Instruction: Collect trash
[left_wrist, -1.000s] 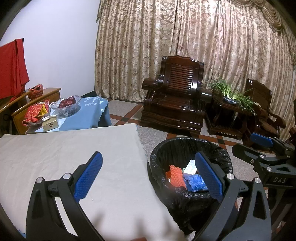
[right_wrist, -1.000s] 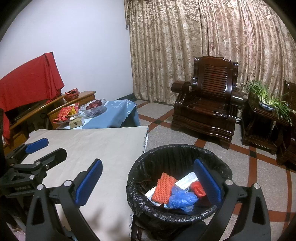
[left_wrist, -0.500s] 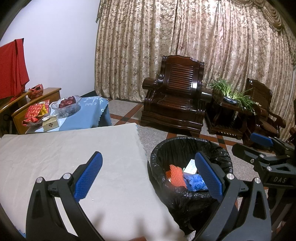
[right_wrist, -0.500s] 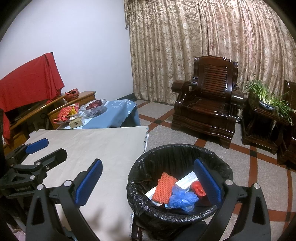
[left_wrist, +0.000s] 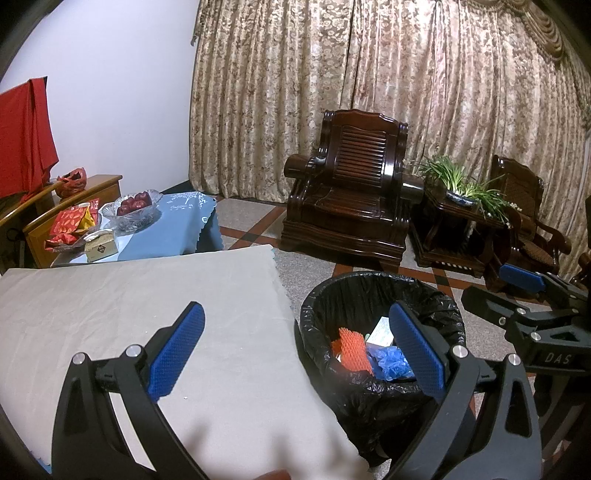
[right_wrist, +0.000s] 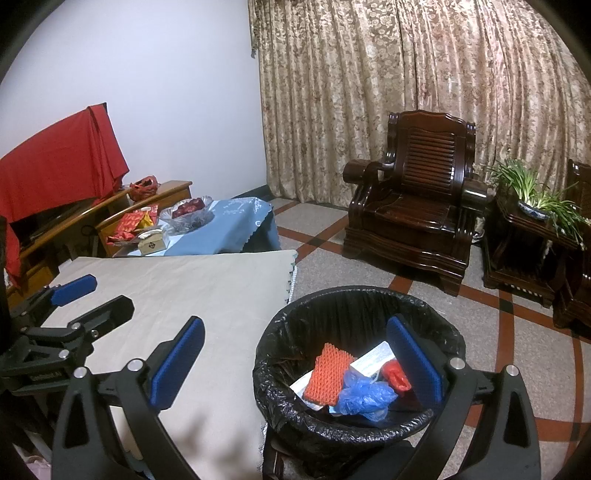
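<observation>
Trash bin (right_wrist: 436, 317) with black bag on floor beside my cloth-covered table (left_wrist: 129, 295), orange foam net (right_wrist: 328, 374), blue glove (right_wrist: 364, 395) inside, my left gripper (left_wrist: 295, 350) and right gripper (right_wrist: 295, 358) both spread wide, holding nothing.

A crinkled, glossy black plastic liner (right_wrist: 354, 424) lines the bin beside the table's right edge, holding an orange foam net sleeve (right_wrist: 328, 374), a wrinkled blue plastic bag (right_wrist: 364, 395) and a white paper carton (right_wrist: 371, 362). The table (left_wrist: 110, 306) wears a matt beige cloth, faintly creased. Both grippers, left (left_wrist: 295, 347) and right (right_wrist: 293, 360), show matt black plastic frames, bright metal pins and blue textured rubber-like pads (right_wrist: 177, 363). Behind, a dark wooden armchair (right_wrist: 413, 206) shines with polish before patterned fabric curtains (left_wrist: 369, 92).
</observation>
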